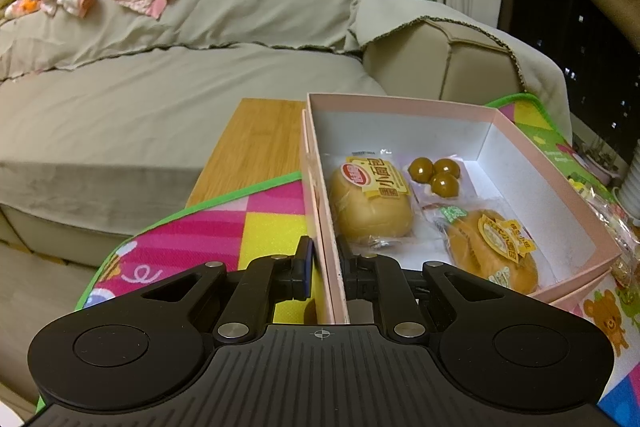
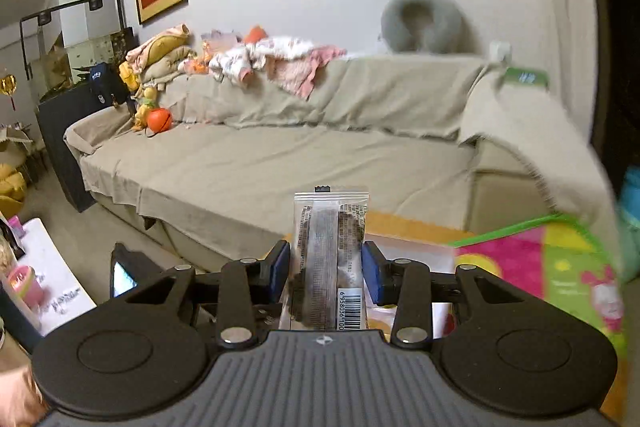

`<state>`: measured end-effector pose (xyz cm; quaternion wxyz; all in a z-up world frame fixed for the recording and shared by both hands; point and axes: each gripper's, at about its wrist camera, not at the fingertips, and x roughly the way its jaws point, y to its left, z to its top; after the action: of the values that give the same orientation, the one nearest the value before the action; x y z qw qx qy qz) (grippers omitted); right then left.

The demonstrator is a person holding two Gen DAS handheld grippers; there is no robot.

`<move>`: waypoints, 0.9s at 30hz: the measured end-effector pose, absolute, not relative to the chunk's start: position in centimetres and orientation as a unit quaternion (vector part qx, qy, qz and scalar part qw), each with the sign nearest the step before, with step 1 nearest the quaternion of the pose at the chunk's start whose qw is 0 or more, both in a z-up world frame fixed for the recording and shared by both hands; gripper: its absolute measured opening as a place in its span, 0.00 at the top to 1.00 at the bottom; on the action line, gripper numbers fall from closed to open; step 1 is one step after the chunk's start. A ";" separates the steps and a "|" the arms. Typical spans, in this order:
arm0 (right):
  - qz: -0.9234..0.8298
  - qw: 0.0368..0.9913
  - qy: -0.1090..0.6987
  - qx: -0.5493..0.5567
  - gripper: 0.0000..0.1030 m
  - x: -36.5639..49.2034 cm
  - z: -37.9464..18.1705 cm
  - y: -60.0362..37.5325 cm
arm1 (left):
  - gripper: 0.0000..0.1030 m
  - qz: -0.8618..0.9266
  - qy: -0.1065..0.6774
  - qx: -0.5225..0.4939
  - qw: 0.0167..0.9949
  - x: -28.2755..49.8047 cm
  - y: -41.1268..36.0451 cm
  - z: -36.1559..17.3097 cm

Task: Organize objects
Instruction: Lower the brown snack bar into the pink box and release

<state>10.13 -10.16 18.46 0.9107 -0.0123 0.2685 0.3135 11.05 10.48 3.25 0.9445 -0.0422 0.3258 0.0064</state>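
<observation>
Judging by the pink box [image 1: 400, 103], packing is partly done: two wrapped buns and a pouch of brown balls [image 1: 436, 173] lie inside, the left gripper [image 1: 326, 263] pinches its nine-o'clock wall, and the right gripper [image 2: 326, 267] grips a snack packet [image 2: 330, 247] not yet boxed.

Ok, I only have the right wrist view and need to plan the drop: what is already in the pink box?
Observer: Two wrapped buns and a pack of three brown balls lie in the pink box.
Operator: Is anything holding the box?
Observer: Yes, the left gripper is shut on its near left wall.
Operator: Where is there room?
Observer: The far end of the box floor is bare, beyond the buns. Probably the best spot for the snack packet held by your right gripper.
</observation>
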 end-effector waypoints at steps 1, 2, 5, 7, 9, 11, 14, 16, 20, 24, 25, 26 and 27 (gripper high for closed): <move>0.315 0.907 0.281 -0.010 0.63 11.0 17.8 -9.2 | 0.87 0.006 0.326 -0.042 0.945 11.0 10.4 3.2; 0.314 0.904 0.291 -0.009 0.63 11.8 17.0 -8.4 | 0.87 0.006 0.326 -0.042 0.945 11.0 10.4 3.2; 0.306 0.898 0.315 -0.002 0.63 13.8 14.8 -6.7 | 0.87 0.006 0.326 -0.042 0.944 11.0 10.4 3.2; 0.298 0.895 0.332 0.008 0.63 14.9 13.3 -5.9 | 0.86 0.006 0.326 -0.043 0.945 11.0 10.4 3.2; 0.297 0.889 0.349 0.020 0.59 15.6 12.1 -5.7 | 0.86 0.005 0.326 -0.043 0.945 11.0 10.4 3.2; 0.297 0.883 0.361 0.035 0.58 16.0 11.1 -5.9 | 0.86 0.004 0.325 -0.044 0.945 11.1 10.4 3.1; 0.293 0.882 0.367 0.041 0.58 16.1 10.4 -6.6 | 0.86 0.004 0.326 -0.044 0.944 11.1 10.4 3.1; 0.288 0.884 0.367 0.044 0.57 16.0 10.4 -7.8 | 0.86 0.004 0.326 -0.044 0.944 11.1 10.4 3.1; 0.260 0.898 0.354 0.029 0.50 15.3 10.1 -10.4 | 0.86 0.004 0.326 -0.044 0.944 11.1 10.4 3.1; 0.225 0.908 0.353 0.013 0.48 14.2 9.2 -13.8 | 0.86 0.004 0.327 -0.044 0.944 11.2 10.4 3.1; 0.214 0.910 0.356 0.011 0.46 13.8 8.8 -14.9 | 0.86 0.004 0.327 -0.043 0.944 11.2 10.4 3.1; 0.205 0.911 0.357 0.008 0.45 13.5 8.5 -15.7 | 0.86 0.004 0.327 -0.043 0.944 11.2 10.4 3.1; 0.195 0.913 0.359 0.005 0.45 13.1 8.2 -16.7 | 0.86 0.004 0.327 -0.043 0.944 11.1 10.4 3.1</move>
<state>13.12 -16.67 8.16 0.9127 0.0047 0.3593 0.1945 11.15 10.42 3.10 0.9442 -0.0434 0.3265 0.0038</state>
